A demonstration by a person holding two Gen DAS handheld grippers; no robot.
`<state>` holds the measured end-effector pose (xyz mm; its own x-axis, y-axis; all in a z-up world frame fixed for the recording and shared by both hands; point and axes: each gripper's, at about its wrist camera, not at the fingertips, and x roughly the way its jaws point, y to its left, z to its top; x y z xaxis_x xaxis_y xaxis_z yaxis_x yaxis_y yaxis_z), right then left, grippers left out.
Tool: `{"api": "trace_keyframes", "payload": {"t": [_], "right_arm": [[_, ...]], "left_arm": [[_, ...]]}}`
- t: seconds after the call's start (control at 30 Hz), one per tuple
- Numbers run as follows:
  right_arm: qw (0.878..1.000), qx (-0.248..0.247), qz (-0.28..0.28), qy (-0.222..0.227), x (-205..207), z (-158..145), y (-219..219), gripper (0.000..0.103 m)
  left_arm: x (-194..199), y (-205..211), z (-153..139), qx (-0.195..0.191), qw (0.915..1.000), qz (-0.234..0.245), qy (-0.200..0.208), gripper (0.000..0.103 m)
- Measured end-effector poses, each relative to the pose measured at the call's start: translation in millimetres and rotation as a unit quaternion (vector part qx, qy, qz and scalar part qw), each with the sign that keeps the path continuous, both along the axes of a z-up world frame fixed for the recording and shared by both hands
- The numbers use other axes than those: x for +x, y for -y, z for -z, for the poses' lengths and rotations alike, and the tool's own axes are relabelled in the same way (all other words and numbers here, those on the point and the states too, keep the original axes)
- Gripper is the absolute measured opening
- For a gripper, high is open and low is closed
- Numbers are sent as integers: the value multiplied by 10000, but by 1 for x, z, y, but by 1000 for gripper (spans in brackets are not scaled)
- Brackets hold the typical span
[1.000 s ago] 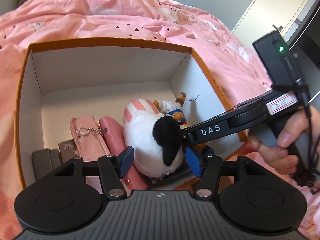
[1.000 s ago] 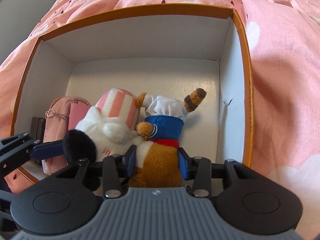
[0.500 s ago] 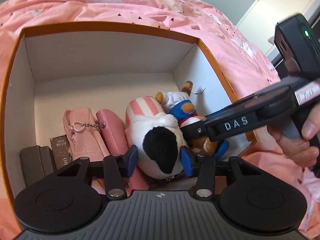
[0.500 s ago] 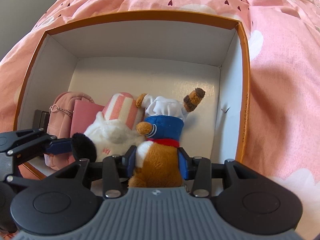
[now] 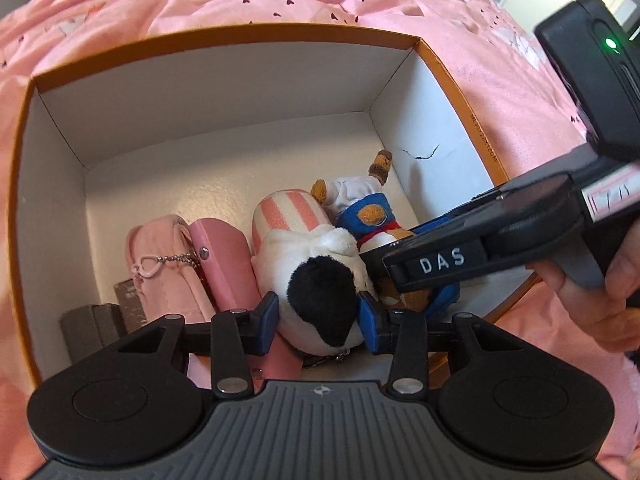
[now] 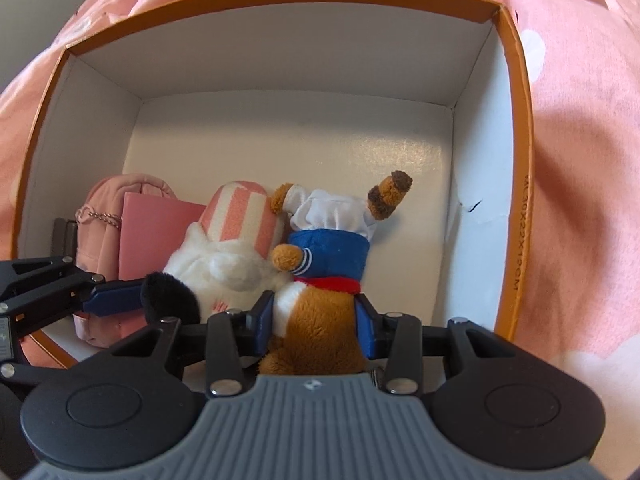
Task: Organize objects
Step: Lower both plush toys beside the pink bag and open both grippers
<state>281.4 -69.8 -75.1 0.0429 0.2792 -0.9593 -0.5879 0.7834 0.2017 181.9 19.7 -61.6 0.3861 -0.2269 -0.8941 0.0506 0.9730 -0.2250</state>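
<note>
An orange box (image 5: 224,36) with white inner walls (image 6: 280,52) sits on a pink bed. My left gripper (image 5: 318,318) is shut on a white plush toy with a black ear and a pink-striped part (image 5: 316,268), which lies in the box. My right gripper (image 6: 314,320) is shut on a brown plush toy in blue and white sailor clothes (image 6: 320,304), lying beside the white one (image 6: 228,256). In the left wrist view the right gripper reaches in from the right over the brown toy (image 5: 372,216).
A pink pouch with a ball chain (image 5: 160,264), a pink wallet (image 5: 224,260) and dark grey small boxes (image 5: 92,328) lie along the box's left side. The box's far half floor (image 6: 296,136) is bare. Pink bedding (image 6: 580,160) surrounds the box.
Both grippers have moved lower and further into the box with their toys. The box looks larger and closer in both views.
</note>
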Motion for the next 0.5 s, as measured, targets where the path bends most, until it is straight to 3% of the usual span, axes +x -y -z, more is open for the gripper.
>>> {"api": "trace_keyframes", "payload": {"t": [0.2, 0.33, 0.5], "right_arm": [[9990, 256, 214, -312, 7, 7, 8, 43], [9995, 111, 208, -205, 4, 8, 7, 44], [9999, -15, 159, -26, -1, 3, 7, 48]], "left_arm": [[-1, -1, 3, 3, 10000, 52, -3, 47], [-2, 7, 4, 201, 9997, 115, 55, 47], [-5, 5, 7, 181, 9997, 125, 142, 47]]}}
